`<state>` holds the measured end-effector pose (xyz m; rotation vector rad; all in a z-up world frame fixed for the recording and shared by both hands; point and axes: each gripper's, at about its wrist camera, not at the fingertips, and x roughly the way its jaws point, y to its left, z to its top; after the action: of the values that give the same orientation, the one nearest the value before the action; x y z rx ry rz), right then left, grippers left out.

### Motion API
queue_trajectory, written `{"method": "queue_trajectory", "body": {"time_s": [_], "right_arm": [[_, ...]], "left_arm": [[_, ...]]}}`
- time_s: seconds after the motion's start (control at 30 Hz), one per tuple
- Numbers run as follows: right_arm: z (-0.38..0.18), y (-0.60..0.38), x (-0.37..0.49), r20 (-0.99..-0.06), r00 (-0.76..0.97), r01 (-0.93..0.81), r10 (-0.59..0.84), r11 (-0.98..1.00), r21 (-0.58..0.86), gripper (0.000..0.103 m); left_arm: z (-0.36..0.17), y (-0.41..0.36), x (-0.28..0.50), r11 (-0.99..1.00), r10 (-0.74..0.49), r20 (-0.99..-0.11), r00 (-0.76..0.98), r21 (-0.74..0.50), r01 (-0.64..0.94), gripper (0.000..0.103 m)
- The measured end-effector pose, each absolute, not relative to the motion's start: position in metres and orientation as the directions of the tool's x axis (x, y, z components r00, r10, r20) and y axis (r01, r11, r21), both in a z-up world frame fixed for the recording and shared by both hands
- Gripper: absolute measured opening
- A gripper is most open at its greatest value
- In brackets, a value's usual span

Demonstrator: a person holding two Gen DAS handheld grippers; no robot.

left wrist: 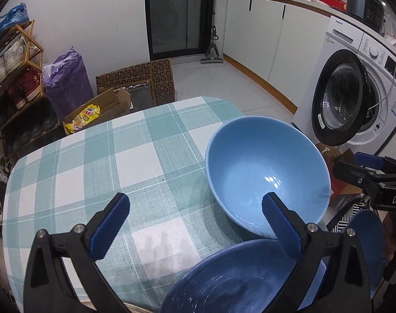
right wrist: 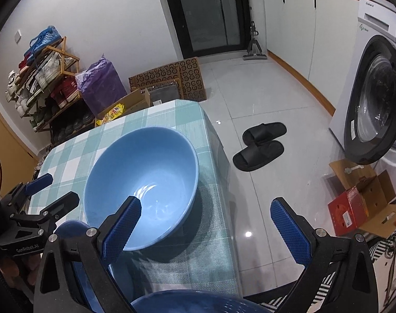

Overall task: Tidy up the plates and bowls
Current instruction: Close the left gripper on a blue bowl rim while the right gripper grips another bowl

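Note:
A light blue bowl (left wrist: pixel 268 174) (right wrist: pixel 146 182) rests on the checked tablecloth (left wrist: pixel 119 161) (right wrist: pixel 213 208) near the table's right edge. Nearer the cameras lies a darker blue bowl (left wrist: pixel 224 281) (right wrist: pixel 192 302), and a dark blue plate (left wrist: pixel 367 234) shows at the right. My left gripper (left wrist: pixel 196 224) is open above the cloth, its right finger in front of the light bowl's near rim. My right gripper (right wrist: pixel 205 229) is open too, with its left finger over the bowl's near side and its right finger out over the floor. Each gripper appears in the other's view: right gripper (left wrist: pixel 354 165), left gripper (right wrist: pixel 52 191).
A washing machine (left wrist: pixel 354 99) (right wrist: pixel 375 104) with its door open stands to the right. Black slippers (right wrist: pixel 260 146) and cardboard boxes (right wrist: pixel 362 203) lie on the floor. A shoe rack (left wrist: pixel 13 78), a purple bag (left wrist: pixel 67 83) and more boxes (left wrist: pixel 138 83) stand beyond the table's far edge.

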<state>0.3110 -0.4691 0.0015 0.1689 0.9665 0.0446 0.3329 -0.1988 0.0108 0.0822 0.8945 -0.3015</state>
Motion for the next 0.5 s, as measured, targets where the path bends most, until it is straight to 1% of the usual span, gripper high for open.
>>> {"method": "queue_trajectory", "body": {"time_s": [0.17,0.23,0.3,0.47,0.5], "right_arm": [[-0.006,-0.468,0.319,-0.826,0.552,0.037,0.116,0.986,0.164,0.100],[-0.010,-0.466,0.323,-0.833,0.540,0.033,0.117,0.987,0.160,0.098],[-0.012,-0.464,0.326,-0.836,0.535,0.029,0.120,0.987,0.160,0.096],[-0.018,-0.461,0.332,-0.848,0.514,0.020,0.130,0.986,0.163,0.081],[-0.019,-0.461,0.333,-0.849,0.512,0.019,0.132,0.986,0.165,0.081]], "left_arm": [[0.004,-0.201,0.338,0.953,-0.217,-0.788,0.576,-0.045,0.299,0.101],[0.001,-0.202,0.341,0.953,-0.219,-0.797,0.563,-0.050,0.299,0.095],[-0.002,-0.202,0.344,0.954,-0.218,-0.806,0.551,-0.058,0.293,0.092],[-0.006,-0.204,0.349,0.951,-0.236,-0.806,0.543,-0.075,0.301,0.091],[-0.007,-0.204,0.349,0.950,-0.236,-0.806,0.543,-0.075,0.302,0.087]]}}
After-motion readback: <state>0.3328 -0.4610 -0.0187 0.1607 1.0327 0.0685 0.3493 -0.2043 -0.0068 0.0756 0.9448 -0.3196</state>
